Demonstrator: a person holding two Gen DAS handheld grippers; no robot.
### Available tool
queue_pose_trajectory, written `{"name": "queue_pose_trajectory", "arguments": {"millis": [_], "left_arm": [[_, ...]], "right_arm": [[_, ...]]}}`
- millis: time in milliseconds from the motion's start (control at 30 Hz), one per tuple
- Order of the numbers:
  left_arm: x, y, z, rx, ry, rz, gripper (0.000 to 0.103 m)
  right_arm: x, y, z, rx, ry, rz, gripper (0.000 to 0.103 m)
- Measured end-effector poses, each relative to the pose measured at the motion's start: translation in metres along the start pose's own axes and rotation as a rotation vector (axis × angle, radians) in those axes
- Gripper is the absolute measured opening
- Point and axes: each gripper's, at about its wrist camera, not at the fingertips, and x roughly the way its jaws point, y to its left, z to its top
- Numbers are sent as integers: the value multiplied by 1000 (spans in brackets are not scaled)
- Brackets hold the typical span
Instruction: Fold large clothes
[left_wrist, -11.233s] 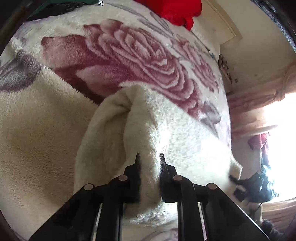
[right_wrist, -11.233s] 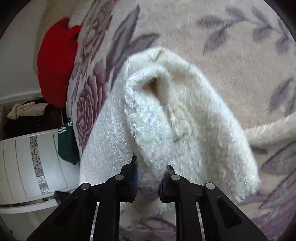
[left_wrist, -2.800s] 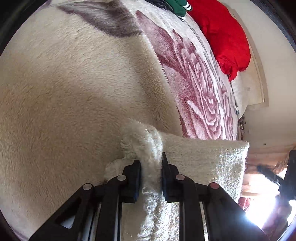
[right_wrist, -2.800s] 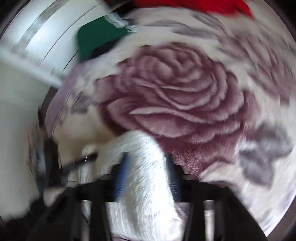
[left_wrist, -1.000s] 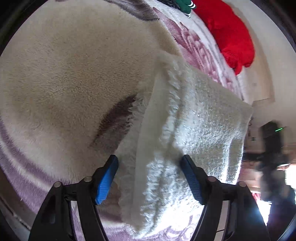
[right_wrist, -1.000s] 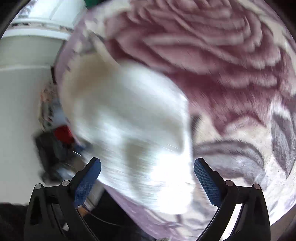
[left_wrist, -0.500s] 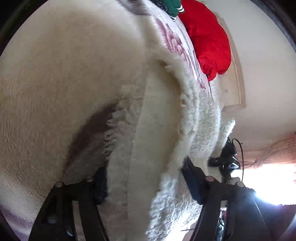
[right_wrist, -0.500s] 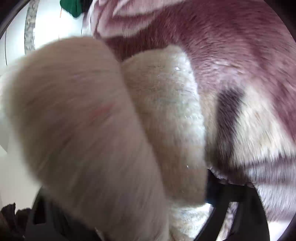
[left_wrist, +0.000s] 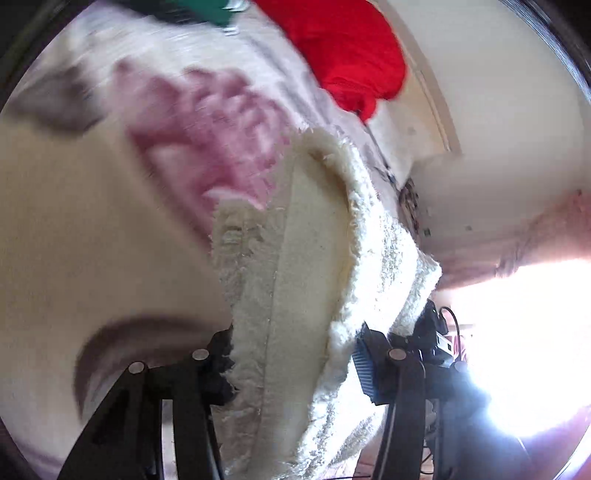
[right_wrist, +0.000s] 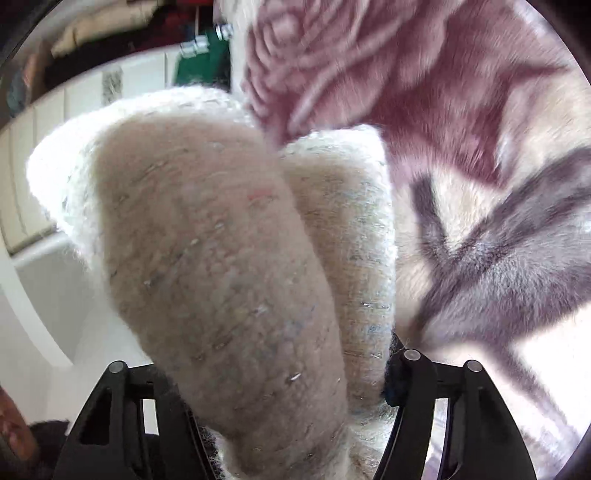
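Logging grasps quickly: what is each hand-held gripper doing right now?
Left hand-held gripper: shut on the fluffy cream knitted garment.
Right hand-held gripper: shut on the same garment.

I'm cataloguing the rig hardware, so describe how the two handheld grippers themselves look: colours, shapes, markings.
Left gripper: black, angular linkage arms with open cut-outs, round silver pivot pins at the joints, and a blue ribbed pad on the inner face of one finger. Right gripper: the same black linkage build with silver pins; its pads are hidden by fabric. No cables, sleeves or printed markings show on either.
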Motion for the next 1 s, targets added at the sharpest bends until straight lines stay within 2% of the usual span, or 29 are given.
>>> {"name": "queue_pose_trajectory", "arguments": {"millis": [133, 267, 333, 433, 467, 567, 633, 667, 733, 767, 800, 867, 933, 967, 1000], "left_arm": [[43, -45, 54, 87, 46, -40, 48], [101, -82, 113, 154, 94, -85, 48], [140, -97, 149, 177, 120, -106, 48], [188, -109, 183, 210, 157, -121, 48], [218, -114, 202, 220, 176, -118, 48], [282, -113, 232, 238, 240, -98, 48], [321, -101, 238, 252, 287, -57, 48], [337, -95, 238, 250, 314, -34, 48], [376, -72, 232, 234, 374, 33, 48], [383, -68, 228, 234, 383, 44, 49], [385, -62, 224, 229, 373, 26, 53], [380, -60, 222, 213, 363, -5, 54], [372, -67, 218, 240, 365, 23, 54], [366, -72, 217, 260, 357, 51, 54], [360, -78, 215, 281, 344, 80, 54]], "right_arm": [[-58, 30, 21, -55, -128, 24, 65], [-109, 50, 67, -62, -236, 29, 65], [-136, 57, 101, -80, -283, 17, 65], [-172, 62, 154, -90, -368, -5, 65], [-183, 59, 172, -83, -395, -5, 65], [-206, 40, 224, -67, -457, -13, 65], [-226, 14, 259, -46, -475, -26, 65], [-234, -7, 264, -33, -476, -35, 65], [-233, -32, 287, 0, -467, -83, 65], [-231, -50, 297, 35, -452, -118, 65], [-228, -64, 303, 69, -436, -133, 68], [-227, -77, 308, 87, -426, -116, 74], [-231, -70, 309, 83, -422, -144, 83], [-239, -68, 301, 84, -414, -185, 86], [-243, -59, 296, 76, -413, -242, 94]]}}
